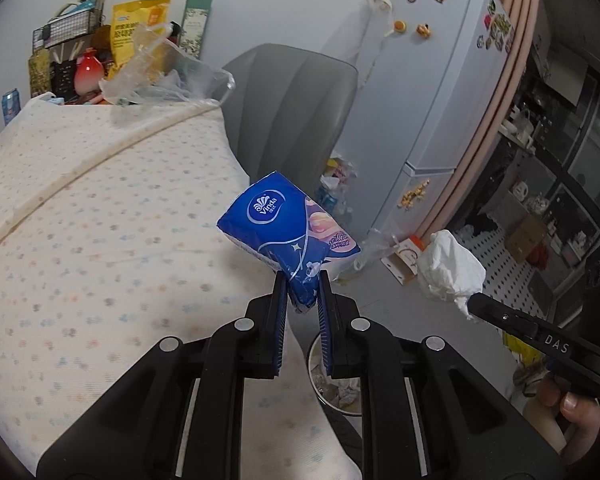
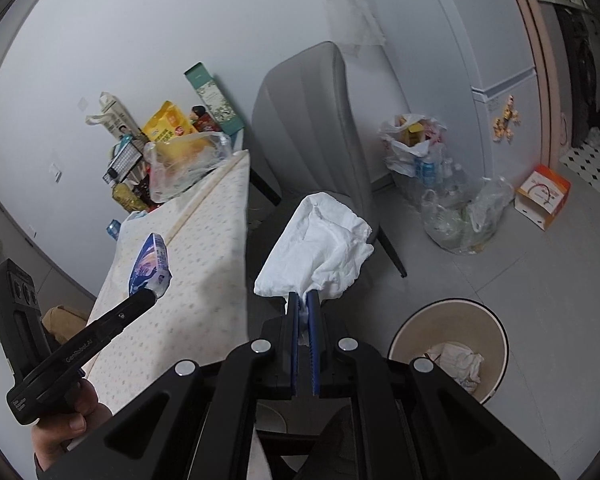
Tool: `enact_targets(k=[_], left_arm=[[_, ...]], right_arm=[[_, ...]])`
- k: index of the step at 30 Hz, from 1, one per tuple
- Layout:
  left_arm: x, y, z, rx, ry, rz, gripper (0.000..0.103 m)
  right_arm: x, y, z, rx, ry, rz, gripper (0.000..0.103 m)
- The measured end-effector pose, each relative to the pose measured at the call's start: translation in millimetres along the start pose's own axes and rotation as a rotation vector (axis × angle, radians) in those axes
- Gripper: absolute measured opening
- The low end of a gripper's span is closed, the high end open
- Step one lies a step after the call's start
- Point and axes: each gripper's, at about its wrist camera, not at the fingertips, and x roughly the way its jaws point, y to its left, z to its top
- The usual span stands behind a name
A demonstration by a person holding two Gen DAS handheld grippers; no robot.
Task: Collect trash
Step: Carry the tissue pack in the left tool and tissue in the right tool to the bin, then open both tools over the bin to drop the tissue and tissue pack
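A: What is recorded for the left gripper [image 1: 303, 294]?

B: Its two blue-padded fingers are closed on a corner of a glossy blue tissue pack [image 1: 286, 238]. The film wrapper is creased where it is pinched, and the pack is held up in the air, just off the edge of the table [image 1: 100, 220]. A white logo is printed on the blue face; the smaller print cannot be read.

A: And the right gripper [image 2: 305, 312]?

B: The fingers are pressed together on a crumpled white tissue [image 2: 320, 250]. Soft, wrinkled paper is fanned out above the pads, held in the air in front of the grey chair [image 2: 312, 120]. The pinched part is hidden between the pads.

A: Containers?

B: A round bin [image 2: 496, 344] with a pale inner wall and dark rim is seen on the grey floor, lower right in the right wrist view. Crumpled white paper [image 2: 460, 362] is lying inside. Part of its rim is cut off by the gripper body. In the left wrist view only a slice of the bin is visible between the fingers.

A: Anything else noted?

B: The table is covered by a cream cloth with small pastel dots. A clear, crinkled plastic bag [image 2: 188, 160] is set at its far end. Clear bags of bottles and wrappers [image 2: 432, 168] are piled against the white fridge [image 1: 420, 80]; single items inside are hard to make out.
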Motion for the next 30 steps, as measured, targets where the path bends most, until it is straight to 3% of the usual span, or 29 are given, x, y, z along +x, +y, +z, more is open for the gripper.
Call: enact_targets(k=[18,20,21,22,30], left_arm=[[67,-40,-8,0.055,0.115,-0.026,0.015],[71,-43,-9,0.062,0.123,-0.028,0.015],[73,-45,-9,0.067,0.128,-0.029,0.015],[74,-47,-10,0.069,0.13,-0.029,0.015],[87,-63,-15,0.096,0.169,-0.051,0.015]], right_arm=[[49,-82,-12,0.129,0.081,-0.076,0.01],[53,-88,-12,0.138,0.085,-0.084,0.03],[53,-92,-12,0.144,0.078,-0.087,0.052],[50,-95,-12,0.148,0.06,-0.1,0.057],[32,-111,-10,0.168,0.037,-0.112,0.057]])
